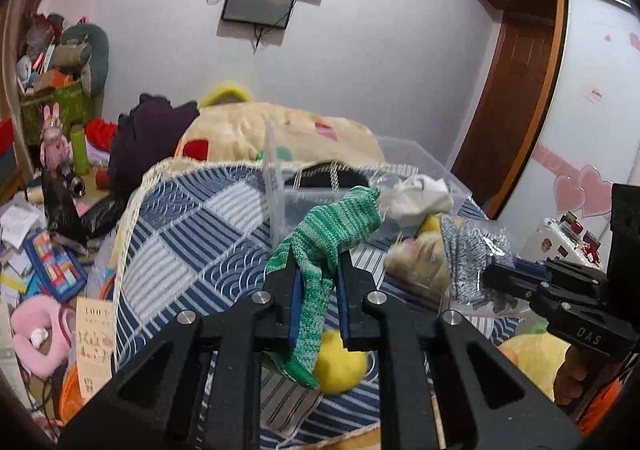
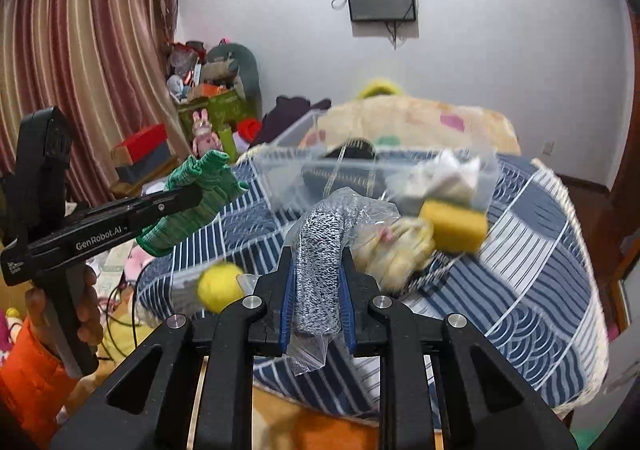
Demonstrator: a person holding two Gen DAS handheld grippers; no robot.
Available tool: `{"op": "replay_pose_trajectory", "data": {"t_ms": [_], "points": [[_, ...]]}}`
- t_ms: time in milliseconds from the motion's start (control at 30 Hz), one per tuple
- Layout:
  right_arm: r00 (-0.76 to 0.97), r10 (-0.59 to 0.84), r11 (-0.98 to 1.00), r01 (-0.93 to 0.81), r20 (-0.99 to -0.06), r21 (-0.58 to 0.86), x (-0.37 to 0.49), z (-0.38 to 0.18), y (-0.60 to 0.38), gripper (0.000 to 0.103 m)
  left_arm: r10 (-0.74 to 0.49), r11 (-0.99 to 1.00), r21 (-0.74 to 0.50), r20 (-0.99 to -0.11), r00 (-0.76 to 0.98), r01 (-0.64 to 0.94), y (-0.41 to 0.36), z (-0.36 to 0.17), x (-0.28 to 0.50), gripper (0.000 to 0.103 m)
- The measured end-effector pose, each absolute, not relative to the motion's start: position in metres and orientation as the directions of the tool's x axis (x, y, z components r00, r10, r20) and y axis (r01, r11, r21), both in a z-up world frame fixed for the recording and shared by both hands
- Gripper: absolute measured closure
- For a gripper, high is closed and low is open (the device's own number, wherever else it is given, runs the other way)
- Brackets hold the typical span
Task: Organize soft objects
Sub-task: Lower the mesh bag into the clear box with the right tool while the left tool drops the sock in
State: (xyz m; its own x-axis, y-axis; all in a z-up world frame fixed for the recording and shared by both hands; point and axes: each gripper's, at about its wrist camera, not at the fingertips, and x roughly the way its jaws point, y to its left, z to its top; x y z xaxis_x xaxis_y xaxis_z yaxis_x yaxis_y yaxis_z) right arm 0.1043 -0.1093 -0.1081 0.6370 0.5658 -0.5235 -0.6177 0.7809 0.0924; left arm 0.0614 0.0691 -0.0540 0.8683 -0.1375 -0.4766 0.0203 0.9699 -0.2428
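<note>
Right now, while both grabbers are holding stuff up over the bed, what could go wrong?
1. The green knit sock hangs loosely from the left gripper, so it might slip out before reaching the clear bin.
2. The right gripper pinches the grey glove through a slick plastic bag, which might slide free.
3. The two grippers are close and could bump.

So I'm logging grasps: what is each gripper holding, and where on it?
Left gripper pinches the green glove near its fingers. Right gripper clamps the bagged grey glove about mid-length, through the plastic.
</note>
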Motion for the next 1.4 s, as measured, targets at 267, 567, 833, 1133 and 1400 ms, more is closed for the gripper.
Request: {"op": "replay_pose_trajectory", "data": {"t_ms": [267, 567, 833, 1133, 1400], "points": [[0.713, 0.540, 0.816, -0.575, -0.448, 0.068, 0.127, -0.077, -0.119, 0.085, -0.125, 0.977, -0.207, -0.413, 0.902, 0.041, 0.062, -0.022, 0.079, 0.089], [0.775, 0.475, 0.854, -0.520, -0.418, 0.007, 0.167, -0.056, -0.118, 0.085, -0.132, 0.979, -0.194, -0.398, 0.908, 0.057, 0.064, -0.007, 0.121, 0.089], [0.780, 0.443, 0.863, -0.505, -0.441, -0.026, 0.199, -0.057, -0.100, 0.085, -0.140, 0.986, -0.147, -0.436, 0.889, 0.083, 0.051, -0.012, 0.164, 0.089], [0.740, 0.420, 0.859, -0.511, -0.525, -0.032, 0.228, -0.082, -0.082, 0.085, -0.158, 0.986, -0.133, -0.515, 0.843, 0.104, 0.036, -0.037, 0.208, 0.089], [0.698, 0.406, 0.849, -0.526, -0.590, -0.038, 0.243, -0.097, -0.071, 0.085, -0.153, 0.988, -0.099, -0.567, 0.809, 0.118, 0.028, -0.054, 0.230, 0.089]]}}
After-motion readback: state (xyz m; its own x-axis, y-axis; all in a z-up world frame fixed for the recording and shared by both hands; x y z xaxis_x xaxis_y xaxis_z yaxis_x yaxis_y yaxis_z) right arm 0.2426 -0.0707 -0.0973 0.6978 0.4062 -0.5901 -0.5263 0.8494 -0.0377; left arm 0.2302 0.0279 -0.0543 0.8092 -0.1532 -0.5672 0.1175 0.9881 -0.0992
